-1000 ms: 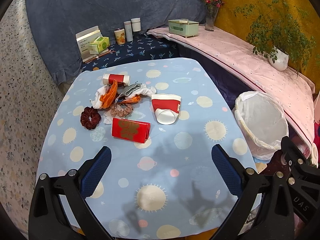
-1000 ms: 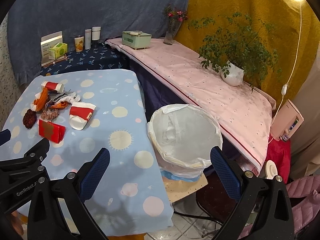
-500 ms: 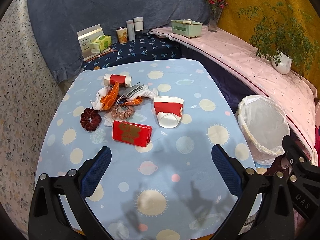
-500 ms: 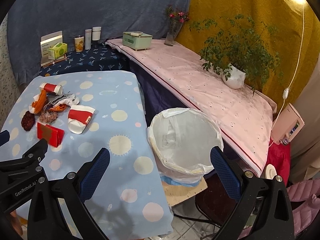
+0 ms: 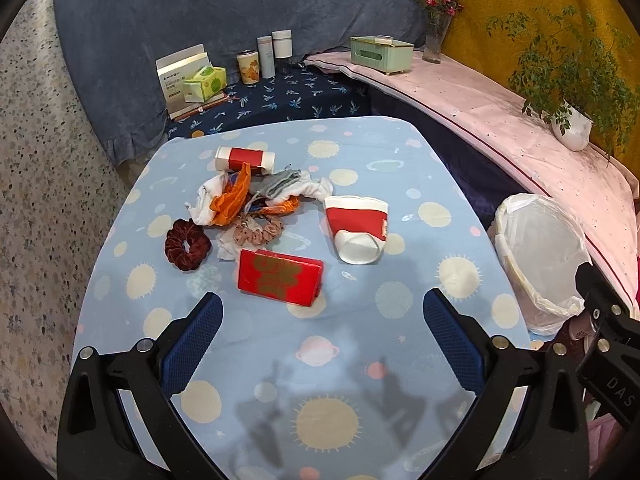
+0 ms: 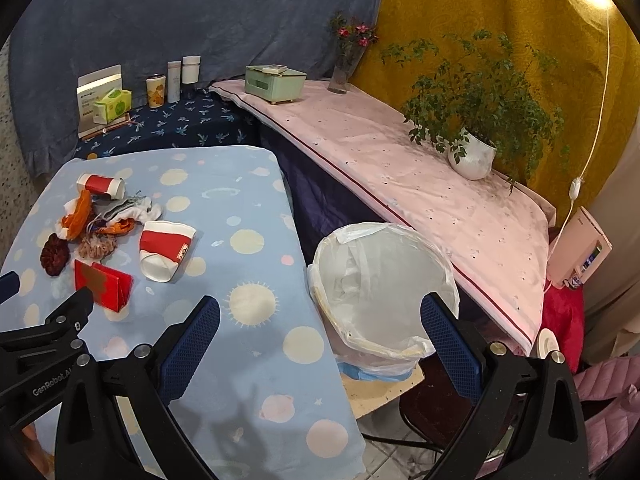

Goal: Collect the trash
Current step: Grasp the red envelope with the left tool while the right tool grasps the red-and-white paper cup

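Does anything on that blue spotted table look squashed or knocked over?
Yes. The larger red-and-white paper cup lies on its side, crushed flat at one end. A smaller red-and-white paper cup is tipped over behind a heap of crumpled cloth and orange scraps.

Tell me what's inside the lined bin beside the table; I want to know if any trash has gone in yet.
The bin shows only its crumpled white liner; no trash is visible inside. Its near wall hides the very bottom, so something small there can't be ruled out.
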`<state>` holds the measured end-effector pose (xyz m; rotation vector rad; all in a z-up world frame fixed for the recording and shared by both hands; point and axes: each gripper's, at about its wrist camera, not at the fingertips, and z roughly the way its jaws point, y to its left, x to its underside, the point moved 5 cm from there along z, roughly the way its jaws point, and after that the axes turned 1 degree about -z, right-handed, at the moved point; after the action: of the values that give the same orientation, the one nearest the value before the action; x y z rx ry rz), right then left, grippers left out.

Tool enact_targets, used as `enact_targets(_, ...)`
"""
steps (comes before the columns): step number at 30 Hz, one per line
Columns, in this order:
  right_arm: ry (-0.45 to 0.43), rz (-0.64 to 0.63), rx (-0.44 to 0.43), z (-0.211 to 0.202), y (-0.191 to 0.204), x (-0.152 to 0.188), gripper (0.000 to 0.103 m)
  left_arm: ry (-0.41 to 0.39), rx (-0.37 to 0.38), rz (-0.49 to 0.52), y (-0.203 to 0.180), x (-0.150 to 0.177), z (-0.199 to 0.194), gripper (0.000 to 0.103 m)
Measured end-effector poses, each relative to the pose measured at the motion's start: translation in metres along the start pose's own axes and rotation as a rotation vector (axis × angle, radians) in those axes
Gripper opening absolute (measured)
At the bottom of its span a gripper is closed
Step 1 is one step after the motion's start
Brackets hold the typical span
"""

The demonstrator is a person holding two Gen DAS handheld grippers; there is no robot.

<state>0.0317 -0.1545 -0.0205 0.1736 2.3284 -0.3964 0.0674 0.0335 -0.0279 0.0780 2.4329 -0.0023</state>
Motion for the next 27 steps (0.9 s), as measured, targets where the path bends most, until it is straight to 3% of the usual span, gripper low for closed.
enact_targets(5,0.003,0.007,-0.015,0.008,0.017,-0.002,0.096,-0.016,-0.002,-0.004,0.019,-0.004,0.012,0.096)
enact_targets(16,0.014,0.023,-0.099,0.045,0.07,-0.004,0.096,0.031,-0.001,-0.013,0.075,0.013,0.076,0.096)
enact_targets(20,0.032,0.024,-0.119,0.06,0.086,-0.005,0.096,0.05,0.046,-0.028,0.083,0.02,0.098,0.096)
enact_targets(27,0.062,0.02,-0.13,0.081,0.1,-0.008,0.096,0.065,0.126,0.014,0.064,0.021,0.131,0.096)
